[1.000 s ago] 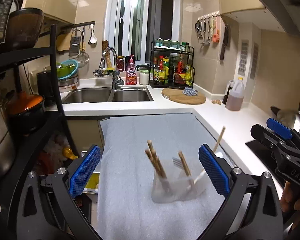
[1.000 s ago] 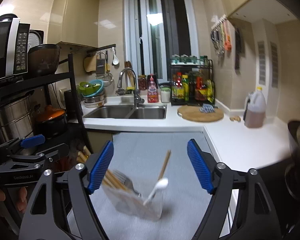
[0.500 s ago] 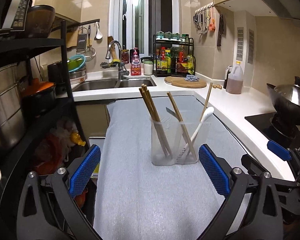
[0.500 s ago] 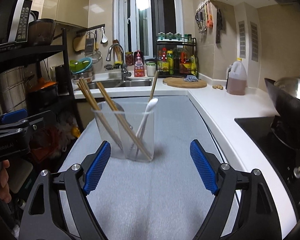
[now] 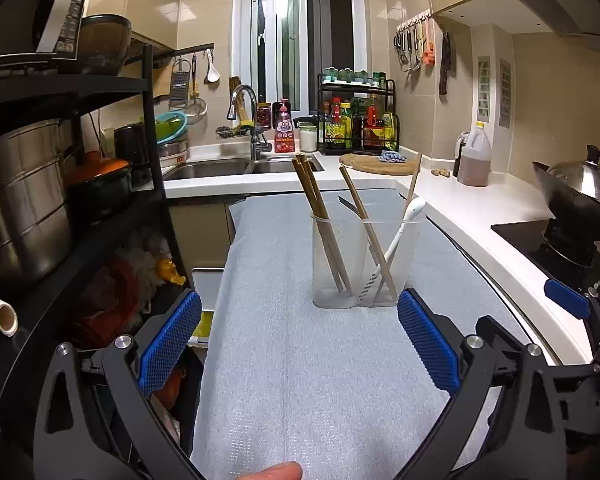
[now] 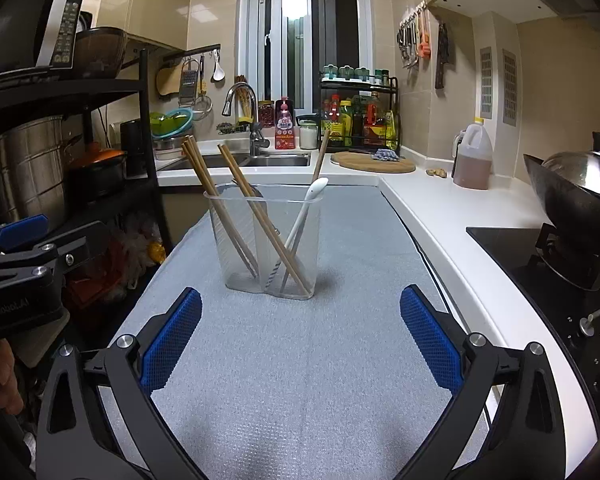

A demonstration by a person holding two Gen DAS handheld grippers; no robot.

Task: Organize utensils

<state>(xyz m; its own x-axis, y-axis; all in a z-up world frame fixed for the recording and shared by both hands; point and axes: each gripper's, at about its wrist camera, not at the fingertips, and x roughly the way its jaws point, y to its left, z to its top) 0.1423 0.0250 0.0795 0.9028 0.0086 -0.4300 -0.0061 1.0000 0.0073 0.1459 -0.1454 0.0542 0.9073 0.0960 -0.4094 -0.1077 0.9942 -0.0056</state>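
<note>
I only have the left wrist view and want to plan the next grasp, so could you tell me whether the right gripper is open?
Observer: Yes, the right gripper is open, with nothing between its pads.
Operator: Thank you. Where does the holder sit relative to it?
Observer: The holder stands upright on the mat, ahead of the gripper and a little left of its centre line, apart from both pads.
Operator: Is there anything on its right side that I cannot see?
Observer: The hob's knobs show off to its right, beyond the counter edge.
</note>
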